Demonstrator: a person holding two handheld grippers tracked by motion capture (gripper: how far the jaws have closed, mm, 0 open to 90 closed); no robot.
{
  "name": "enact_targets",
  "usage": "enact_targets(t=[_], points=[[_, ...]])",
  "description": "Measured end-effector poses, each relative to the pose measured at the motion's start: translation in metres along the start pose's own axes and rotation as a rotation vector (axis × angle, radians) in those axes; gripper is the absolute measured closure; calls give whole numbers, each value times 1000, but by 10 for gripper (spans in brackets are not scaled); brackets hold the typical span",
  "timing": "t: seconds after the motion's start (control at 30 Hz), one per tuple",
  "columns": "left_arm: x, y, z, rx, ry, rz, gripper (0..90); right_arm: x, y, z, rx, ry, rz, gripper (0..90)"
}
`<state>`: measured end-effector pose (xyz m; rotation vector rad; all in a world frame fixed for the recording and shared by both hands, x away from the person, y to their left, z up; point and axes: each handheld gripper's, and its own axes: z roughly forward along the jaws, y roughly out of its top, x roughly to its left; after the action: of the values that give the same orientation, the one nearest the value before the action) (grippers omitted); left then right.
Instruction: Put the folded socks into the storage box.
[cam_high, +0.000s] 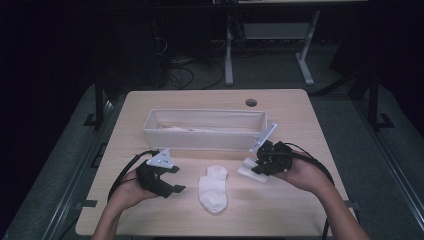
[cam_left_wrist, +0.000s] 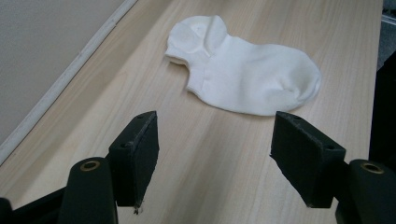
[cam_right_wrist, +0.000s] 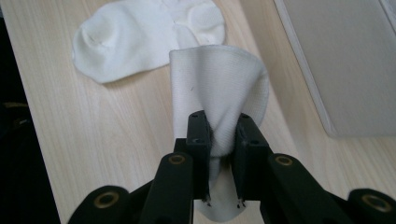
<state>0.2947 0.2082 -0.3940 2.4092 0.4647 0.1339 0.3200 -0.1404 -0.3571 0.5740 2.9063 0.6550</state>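
Right claw (cam_right_wrist: 222, 140): pinching a white short cotton sock (cam_right_wrist: 219, 88), with the fabric bunched up between the two black pads. In the right gripper view the held sock fans out above the jaws and hangs over the surface rather than lying flat on it.

Held sock: in the high view it pokes out of the right claw (cam_high: 261, 164) as a small white bundle (cam_high: 251, 170), just in front of the box's right end, close to the box wall but not touching it as far as anyone can tell.

Left claw (cam_left_wrist: 215, 154): spread wide, nothing between the pads, just bare wood. In the high view it (cam_high: 172, 179) sits low at the left side, pointing across toward the middle.

Second sock: another white ankle sock (cam_high: 213, 187) lies flat on the surface between the two claws, cuff end toward the box. From the left gripper view it (cam_left_wrist: 243, 74) sits a bit beyond the open jaws, not touched by them.

Box: a long, pale cream, fabric-looking rectangular bin (cam_high: 205, 141) runs across the middle, behind both socks. Something pale lies inside, too hard to make out.

Surface: light wood-grain tabletop (cam_high: 280, 210) with a round cable hole (cam_high: 251, 102) at the far edge.

Hands: the person's hands come in from the near edge, one on each gripper.
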Motion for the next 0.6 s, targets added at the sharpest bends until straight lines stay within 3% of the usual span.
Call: enact_targets(t=[0.6], points=[[4, -4, -6, -5, 9, -17, 322, 8, 35, 17, -10, 57, -70, 781]])
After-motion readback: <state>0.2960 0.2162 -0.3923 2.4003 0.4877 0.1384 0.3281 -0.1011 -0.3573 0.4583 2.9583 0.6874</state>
